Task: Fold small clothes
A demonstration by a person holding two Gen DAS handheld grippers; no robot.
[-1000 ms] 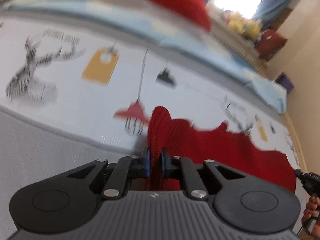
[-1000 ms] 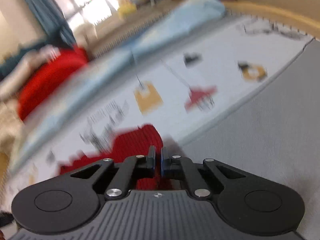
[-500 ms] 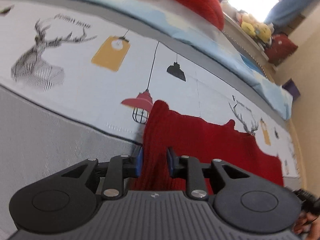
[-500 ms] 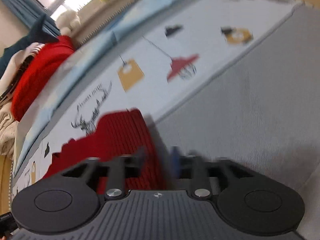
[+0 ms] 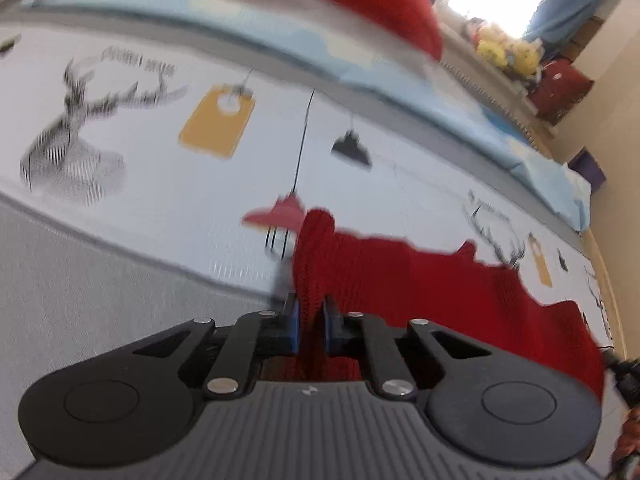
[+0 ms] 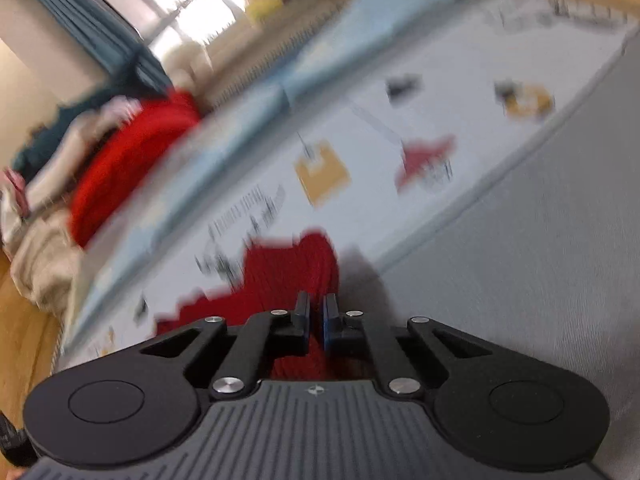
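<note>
A small red knit garment point(image 5: 420, 280) lies on a white printed bed cover point(image 5: 160, 184) with deer and lamp drawings. My left gripper point(image 5: 311, 322) is shut on the garment's left edge, with a fold of knit standing up between the blue pads. My right gripper point(image 6: 316, 320) is shut on the other edge of the same red garment point(image 6: 280, 280), which spreads to its left. Both views are blurred by motion.
A grey sheet point(image 5: 80, 280) covers the near part of the bed and shows at the right in the right wrist view point(image 6: 520, 280). A pile of clothes with a large red knit point(image 6: 128, 168) lies at the far side. A light blue blanket point(image 5: 400, 80) runs along the back.
Half a second ago both grippers stood open around the garment's edges. Now both have closed on it and the cloth is raised slightly.
</note>
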